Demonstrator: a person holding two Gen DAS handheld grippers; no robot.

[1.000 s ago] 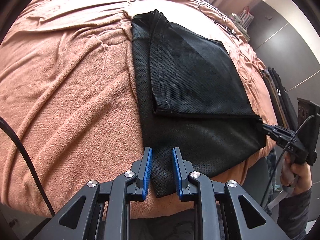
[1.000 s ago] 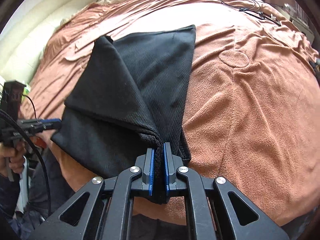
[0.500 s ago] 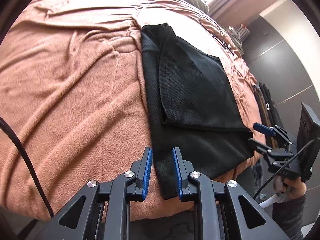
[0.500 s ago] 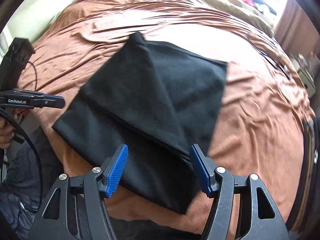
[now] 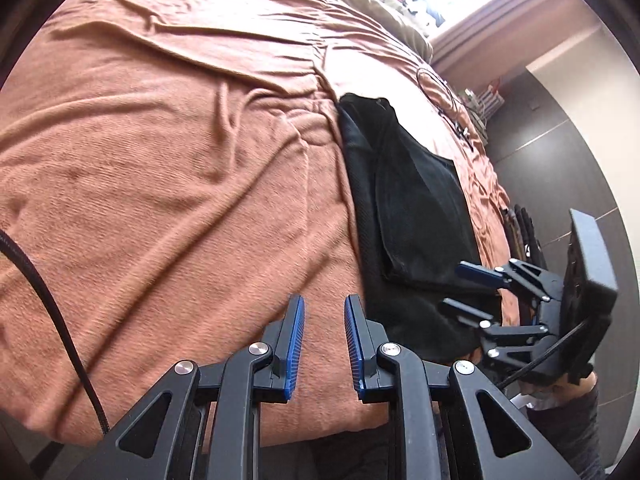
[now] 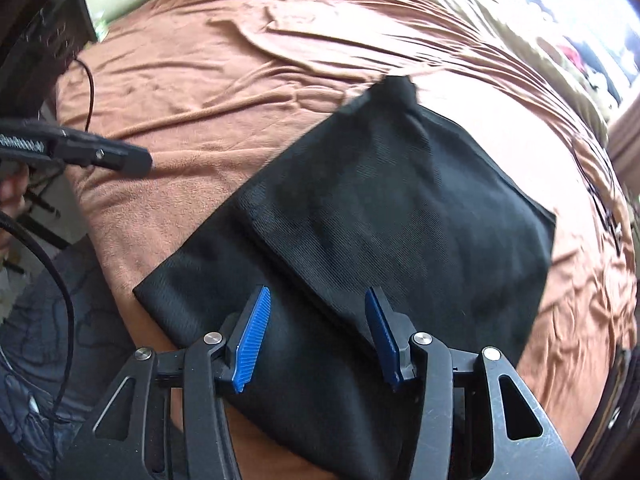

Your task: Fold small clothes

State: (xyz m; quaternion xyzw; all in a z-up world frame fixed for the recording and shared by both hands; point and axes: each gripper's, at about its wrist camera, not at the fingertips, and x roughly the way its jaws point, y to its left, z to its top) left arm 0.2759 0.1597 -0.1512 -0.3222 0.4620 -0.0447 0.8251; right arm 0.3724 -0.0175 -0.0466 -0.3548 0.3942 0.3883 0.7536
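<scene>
A black mesh garment lies folded flat on the rust-brown blanket, one layer turned over the other. My left gripper hovers over bare blanket just left of the garment's near corner, its jaws a narrow gap apart with nothing between them; in the right wrist view the left gripper shows at the left edge. My right gripper hangs above the garment's near edge. Its jaws stand apart and are closing, and the pads press on nothing.
The blanket's near edge drops off below both grippers. A thin cable loops on the bed's far side. Beige bedding lies at the head. Dark cabinet doors stand to the right. A hand holds the right gripper.
The right gripper let go of the garment's folded corner, opened wide and rolled. The left gripper slid left, off the garment's corner onto bare blanket. The garment now lies flat.
</scene>
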